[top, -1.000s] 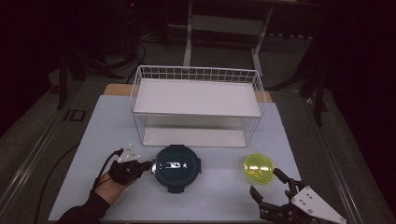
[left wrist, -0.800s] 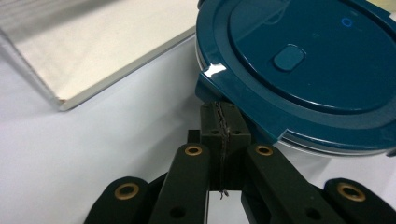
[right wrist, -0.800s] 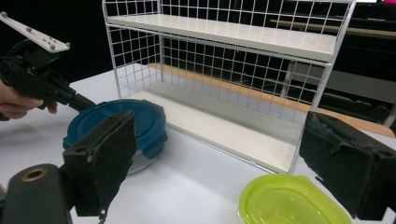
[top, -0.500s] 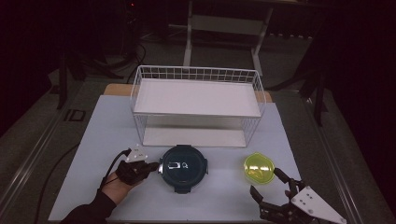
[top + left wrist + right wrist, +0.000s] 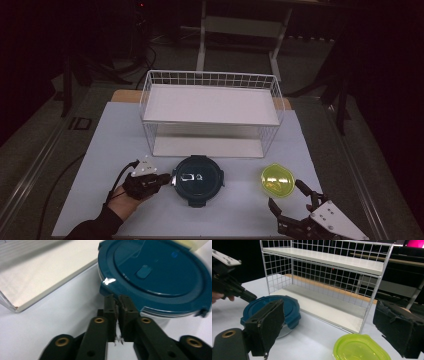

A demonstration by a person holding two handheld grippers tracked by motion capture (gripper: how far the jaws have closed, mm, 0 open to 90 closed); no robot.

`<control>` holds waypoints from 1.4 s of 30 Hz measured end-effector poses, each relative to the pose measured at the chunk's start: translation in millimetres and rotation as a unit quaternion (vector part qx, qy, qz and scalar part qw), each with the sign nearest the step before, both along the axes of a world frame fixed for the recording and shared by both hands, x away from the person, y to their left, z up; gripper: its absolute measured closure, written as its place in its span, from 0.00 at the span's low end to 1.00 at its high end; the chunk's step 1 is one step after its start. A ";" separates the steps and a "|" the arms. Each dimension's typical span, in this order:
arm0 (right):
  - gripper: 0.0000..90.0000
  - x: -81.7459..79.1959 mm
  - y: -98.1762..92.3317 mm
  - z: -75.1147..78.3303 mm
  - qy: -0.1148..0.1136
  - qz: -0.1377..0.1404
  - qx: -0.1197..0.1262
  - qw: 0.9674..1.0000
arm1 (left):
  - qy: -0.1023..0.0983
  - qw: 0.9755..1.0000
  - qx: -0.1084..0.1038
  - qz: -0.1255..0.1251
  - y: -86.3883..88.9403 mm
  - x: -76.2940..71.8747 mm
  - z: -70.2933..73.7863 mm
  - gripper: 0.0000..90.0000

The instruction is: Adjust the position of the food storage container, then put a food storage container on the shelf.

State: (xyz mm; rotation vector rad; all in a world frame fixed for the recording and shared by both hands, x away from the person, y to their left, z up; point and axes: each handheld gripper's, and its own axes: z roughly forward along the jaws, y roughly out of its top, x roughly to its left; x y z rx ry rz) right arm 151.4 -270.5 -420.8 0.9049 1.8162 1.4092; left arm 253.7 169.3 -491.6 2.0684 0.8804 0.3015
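A round container with a dark blue lid (image 5: 197,180) (image 5: 155,272) (image 5: 287,307) sits on the white table in front of the rack. My left gripper (image 5: 167,178) (image 5: 117,298) lies level, and its tips touch the lid's left rim. Its jaws have just been opening, but only a hairline slit shows and nothing is between them. A yellow-green lidded container (image 5: 277,180) (image 5: 359,348) stands to the right. My right gripper (image 5: 284,194) (image 5: 329,327) hovers just in front of it, wide open and empty, and faces the rack.
A white wire rack (image 5: 210,105) (image 5: 324,260) with two shelves stands behind both containers. The white tabletop (image 5: 100,150) ends in dark floor on all sides. A black cable (image 5: 55,185) trails off to the left from my left gripper.
My left gripper has slid right against the blue container, which has shifted slightly right with it. My right gripper has stayed still.
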 end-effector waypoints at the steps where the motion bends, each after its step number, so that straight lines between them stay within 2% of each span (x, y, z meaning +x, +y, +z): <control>1: 0.11 0.0 0.0 0.0 0.000 0.000 0.000 1.000 | 0.000 1.000 0.000 0.000 0.0 0.0 0.0 0.89; 2: 0.11 -0.4 0.4 -0.3 -0.002 -0.002 -0.004 1.000 | -0.005 1.000 -0.027 -0.004 5.5 -3.5 5.9 0.87; 3: 0.11 -0.7 0.7 -0.4 -0.003 -0.002 -0.005 1.000 | -0.010 0.999 -0.041 -0.009 8.9 -6.0 9.8 0.83; 5: 0.11 -1.1 1.1 -0.3 -0.004 -0.004 -0.007 1.000 | -0.013 0.999 -0.046 -0.010 10.7 -7.6 12.3 0.71; 6: 0.11 -1.3 1.0 0.0 -0.001 -0.003 -0.006 1.000 | -0.016 0.997 -0.064 -0.026 15.2 -11.8 18.3 0.64; 7: 0.11 -1.3 1.0 0.0 -0.001 -0.003 -0.006 1.000 | -0.016 0.997 -0.064 -0.026 15.2 -11.8 18.3 0.57; 8: 0.11 -1.0 0.8 0.2 0.000 -0.004 -0.004 1.000 | -0.006 0.996 -0.083 -0.043 17.8 -15.6 24.1 0.41; 9: 0.11 -1.0 0.8 0.2 0.000 -0.004 -0.004 1.000 | -0.006 0.996 -0.083 -0.043 17.8 -15.6 24.1 0.33; 11: 0.11 -1.1 1.1 -0.1 0.000 -0.010 -0.001 1.000 | -0.002 0.993 -0.098 -0.064 19.6 -21.6 30.5 0.14; 13: 0.11 -0.9 0.9 0.0 0.001 -0.005 0.002 1.000 | -0.005 0.993 -0.101 -0.065 19.8 -23.4 32.2 0.04; 14: 0.15 -0.6 0.8 0.1 0.002 -0.001 0.004 1.000 | -0.016 0.992 -0.112 -0.062 20.4 -29.1 38.0 0.04; 15: 0.15 1.5 -0.1 0.1 0.024 0.013 0.016 1.000 | -0.021 0.992 -0.111 -0.058 19.9 -30.9 40.0 0.00; 16: 0.16 2.1 -0.8 0.1 0.031 0.023 0.024 0.999 | -0.030 0.992 -0.110 -0.049 19.1 -33.2 42.3 0.00; 17: 0.16 2.7 -1.4 -0.2 0.030 0.029 0.032 0.999 | -0.035 0.992 -0.113 -0.048 19.1 -35.1 44.7 0.00; 20: 0.16 4.2 1.3 3.9 0.022 0.019 0.017 0.999 | -0.051 0.990 -0.121 -0.057 19.6 -39.2 51.7 0.00; 23: 0.16 5.3 3.7 7.0 0.023 0.017 0.010 1.000 | -0.046 0.988 -0.129 -0.066 20.3 -39.0 56.0 0.00; 24: 0.16 6.7 8.1 10.0 0.018 0.011 -0.004 1.000 | -0.051 0.988 -0.128 -0.070 20.8 -37.8 60.5 0.00; 26: 0.14 8.3 10.5 13.3 0.015 0.016 -0.013 1.000 | -0.054 0.988 -0.126 -0.068 20.8 -36.3 63.3 0.00; 29: 0.12 12.2 14.2 20.2 0.010 0.021 -0.011 1.000 | -0.061 0.989 -0.122 -0.065 20.3 -35.0 65.7 0.00; 30: 0.12 14.1 15.8 22.5 0.012 0.024 -0.011 1.000 | -0.067 0.990 -0.112 -0.059 19.3 -33.9 67.5 0.00; 33: 0.12 21.4 21.6 27.5 0.010 0.031 -0.020 0.999 | -0.060 0.989 -0.121 -0.056 18.9 -31.7 68.1 0.00; 36: 0.12 28.8 29.5 29.4 0.015 0.043 -0.014 0.999 | -0.046 0.990 -0.125 -0.048 18.8 -26.3 68.4 0.00; 38: 0.12 34.3 34.8 28.7 0.019 0.047 -0.011 0.999 | -0.037 0.989 -0.134 -0.046 18.9 -19.9 67.3 0.00; 41: 0.12 41.2 40.3 27.1 0.023 0.056 -0.014 0.998 | -0.042 0.989 -0.136 -0.042 18.0 -16.9 66.7 0.00; 42: 0.12 47.4 45.7 25.7 0.024 0.069 -0.015 0.997 | -0.048 0.989 -0.134 -0.039 15.4 -14.6 66.4 0.00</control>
